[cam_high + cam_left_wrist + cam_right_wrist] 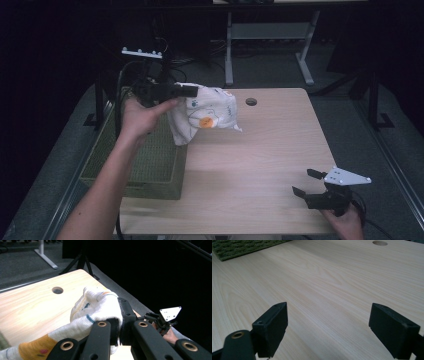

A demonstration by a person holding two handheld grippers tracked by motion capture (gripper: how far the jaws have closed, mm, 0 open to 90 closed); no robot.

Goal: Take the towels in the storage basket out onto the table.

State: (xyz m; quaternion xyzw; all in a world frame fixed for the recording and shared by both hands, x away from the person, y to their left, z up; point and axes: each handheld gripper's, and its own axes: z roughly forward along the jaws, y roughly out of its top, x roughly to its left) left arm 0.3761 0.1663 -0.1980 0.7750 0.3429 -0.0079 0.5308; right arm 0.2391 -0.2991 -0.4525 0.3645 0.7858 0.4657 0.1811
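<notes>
one cloth clamped in left jaws.

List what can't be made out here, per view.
- High view: the green basket interior, hidden by the person's left forearm and the white cloth.
- High view: the cloth's print, too small.
- Left claw view: the cloth's lower end, cut off by the bottom edge behind the left claw.
- Right claw view: the basket, cut off at the top edge.

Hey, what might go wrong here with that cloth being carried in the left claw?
1. The left claw pinches just one bunched part of the white printed cloth, so it might slip free.
2. The hanging cloth could snag on the green woven basket rim, or drop onto the table instead.
</notes>
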